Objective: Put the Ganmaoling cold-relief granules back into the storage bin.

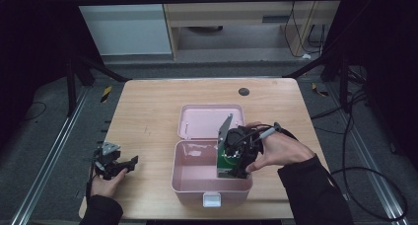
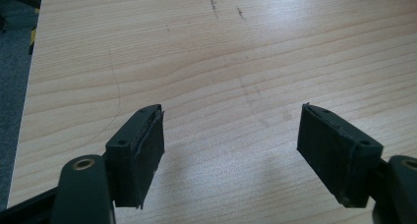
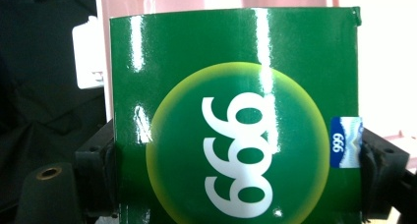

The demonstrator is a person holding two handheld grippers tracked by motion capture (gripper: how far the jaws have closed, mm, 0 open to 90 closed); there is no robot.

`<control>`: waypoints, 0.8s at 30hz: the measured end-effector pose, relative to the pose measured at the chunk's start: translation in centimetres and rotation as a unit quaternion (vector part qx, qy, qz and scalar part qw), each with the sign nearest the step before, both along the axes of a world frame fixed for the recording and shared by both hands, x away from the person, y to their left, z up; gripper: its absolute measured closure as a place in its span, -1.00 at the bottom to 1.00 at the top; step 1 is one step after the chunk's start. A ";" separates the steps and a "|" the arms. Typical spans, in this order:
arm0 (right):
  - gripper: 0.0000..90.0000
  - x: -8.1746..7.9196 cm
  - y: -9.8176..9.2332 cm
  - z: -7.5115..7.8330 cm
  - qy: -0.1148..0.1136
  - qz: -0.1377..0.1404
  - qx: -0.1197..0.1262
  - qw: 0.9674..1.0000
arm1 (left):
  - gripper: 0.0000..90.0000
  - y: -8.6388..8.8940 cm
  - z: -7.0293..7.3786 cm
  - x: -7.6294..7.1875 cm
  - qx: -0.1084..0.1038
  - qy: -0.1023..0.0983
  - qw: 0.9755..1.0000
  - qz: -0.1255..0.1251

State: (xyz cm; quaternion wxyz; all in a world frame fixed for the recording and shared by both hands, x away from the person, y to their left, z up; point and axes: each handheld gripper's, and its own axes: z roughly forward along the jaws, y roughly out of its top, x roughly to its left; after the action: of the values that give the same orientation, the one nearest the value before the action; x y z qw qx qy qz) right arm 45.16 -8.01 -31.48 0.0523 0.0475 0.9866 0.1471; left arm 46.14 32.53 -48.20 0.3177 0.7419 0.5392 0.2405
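Green box going into the pink case, left claw just parked.

So the right gripper is clamped on a glossy green box with "999" printed on it, one jaw on each side edge. It's holding the box upright inside the open pink case, on the case's right side near its front wall; can't tell if the bottom is touching the floor of the case yet. The case lid lies flat behind it. The left gripper sits well off to the left of the case, jaws wide apart over bare table, holding nothing. My worry: the grip is only on the slick edges, so the box could slide or twist. Also, nobody's steadying the case, so a bump on its wall might shove it.
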 end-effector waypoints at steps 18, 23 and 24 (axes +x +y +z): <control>-0.65 -0.2 0.3 -2.7 0.006 0.022 0.001 1.000 | -0.44 0.1 0.0 0.0 0.000 -0.001 1.000 0.001; -0.65 -0.1 0.1 -3.4 0.011 0.021 0.000 1.000 | -0.44 0.0 0.0 0.0 0.001 0.000 1.000 0.000; -0.65 -0.1 0.1 -3.6 0.011 0.022 -0.005 1.000 | -0.44 0.0 0.0 0.0 0.001 0.000 1.000 0.000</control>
State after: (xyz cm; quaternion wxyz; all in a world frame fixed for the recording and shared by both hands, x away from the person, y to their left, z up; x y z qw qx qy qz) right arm 45.06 -7.87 -35.08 0.0382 0.0269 0.9886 0.1432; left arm 46.14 32.53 -48.18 0.3172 0.7422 0.5388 0.2411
